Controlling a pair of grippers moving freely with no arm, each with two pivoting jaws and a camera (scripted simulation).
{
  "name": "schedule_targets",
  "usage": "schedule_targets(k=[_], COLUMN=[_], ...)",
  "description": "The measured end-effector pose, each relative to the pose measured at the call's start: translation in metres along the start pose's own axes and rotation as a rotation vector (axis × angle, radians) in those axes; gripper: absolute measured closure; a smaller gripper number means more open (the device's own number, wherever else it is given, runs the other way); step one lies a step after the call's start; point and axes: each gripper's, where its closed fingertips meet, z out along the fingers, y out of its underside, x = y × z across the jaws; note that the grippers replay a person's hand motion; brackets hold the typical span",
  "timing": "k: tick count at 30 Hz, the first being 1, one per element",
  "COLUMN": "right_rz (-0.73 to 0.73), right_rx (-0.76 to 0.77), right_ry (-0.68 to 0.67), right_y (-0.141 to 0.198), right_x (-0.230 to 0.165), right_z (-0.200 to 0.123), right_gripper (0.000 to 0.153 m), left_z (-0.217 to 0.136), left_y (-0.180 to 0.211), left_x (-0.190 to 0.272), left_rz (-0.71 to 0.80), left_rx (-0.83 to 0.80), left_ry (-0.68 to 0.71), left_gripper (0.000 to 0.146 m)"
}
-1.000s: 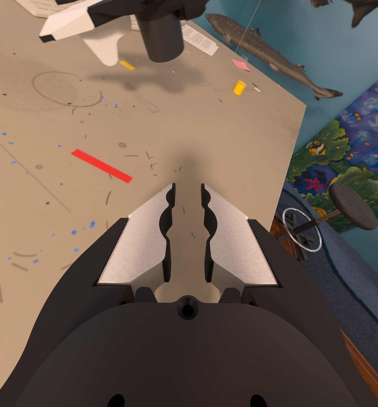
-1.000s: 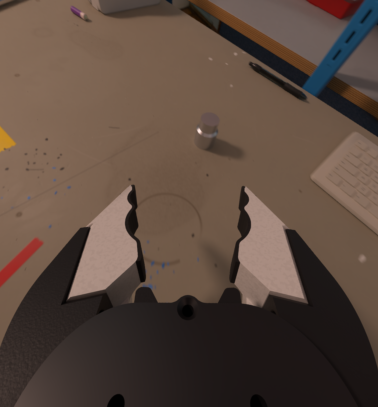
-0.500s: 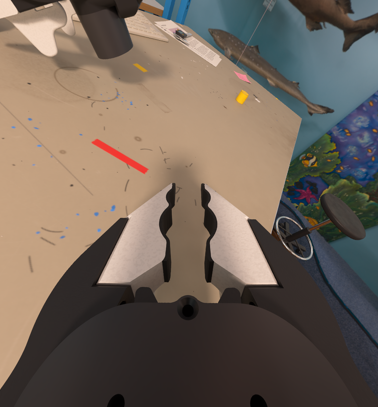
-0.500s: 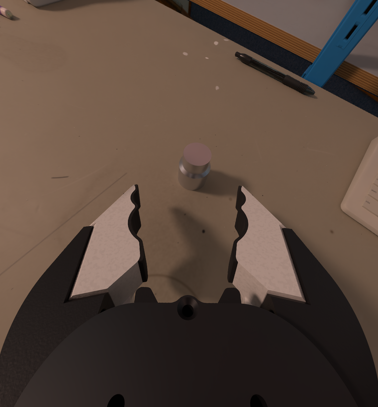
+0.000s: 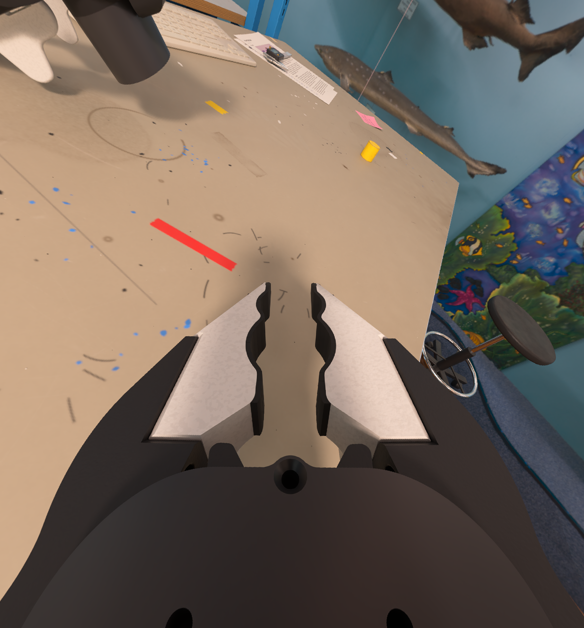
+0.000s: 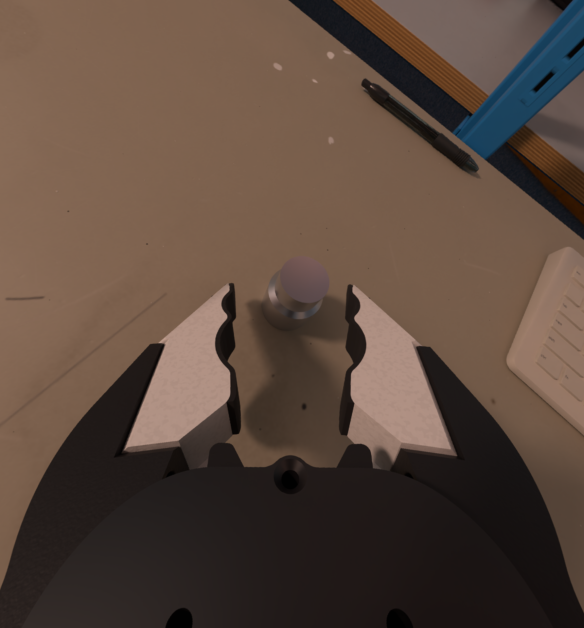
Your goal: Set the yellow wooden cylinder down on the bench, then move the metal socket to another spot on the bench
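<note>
The yellow wooden cylinder [image 5: 369, 151] stands upright on the tan bench [image 5: 317, 210], far ahead of my left gripper [image 5: 289, 289] and near the bench's far right edge. The left gripper hovers over the bench with a narrow gap between its jaws and nothing in it. The metal socket [image 6: 295, 294] stands upright on the bench in the right wrist view. My right gripper [image 6: 290, 292] is open, with the socket between its fingertips, and a gap shows on each side. The right gripper's dark handle [image 5: 127, 44] shows at the top left of the left wrist view.
A white keyboard [image 6: 569, 343] lies right of the socket. A black pen [image 6: 419, 125] lies near the far bench edge by a blue shelf post [image 6: 528, 81]. Red tape [image 5: 192, 243], yellow tape [image 5: 215, 107], a pink note [image 5: 368, 119] and papers [image 5: 294, 68] lie on the bench. A stool [image 5: 518, 329] stands past the right edge.
My right gripper moved forward until the socket sits between its fingertips, and its jaws narrowed somewhat. My left gripper drew back from the yellow cylinder, its gap unchanged.
</note>
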Motion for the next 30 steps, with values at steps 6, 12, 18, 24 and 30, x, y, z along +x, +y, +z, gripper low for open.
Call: schedule_targets(k=[6,12,18,24,30], right_rz=[0.004,-0.008,-0.023,-0.089,-0.164], right_rx=[-0.002,-0.006,-0.002,0.016,0.103], right_ry=[0.009,0.054,0.055,0.077,0.109], right_y=[-0.001,0.000,0.000,0.005,-0.005], right_x=[0.000,0.006,0.004,-0.007,-0.015], right_z=[0.001,0.002,-0.002,-0.016,-0.048], right_gripper=[0.098,0.116,0.117,0.119,0.119], left_z=[-0.003,-0.004,-0.005,-0.010,-0.011], left_y=[0.001,0.002,0.001,-0.001,-0.002], left_x=[0.001,0.005,0.008,0.007,0.007], left_rz=[0.002,0.009,0.015,0.011,0.011], left_rx=[-0.003,-0.002,0.004,0.015,0.021], left_ry=[0.003,0.009,0.013,0.006,0.001], left_gripper=[0.122,0.122,0.122,0.122,0.122])
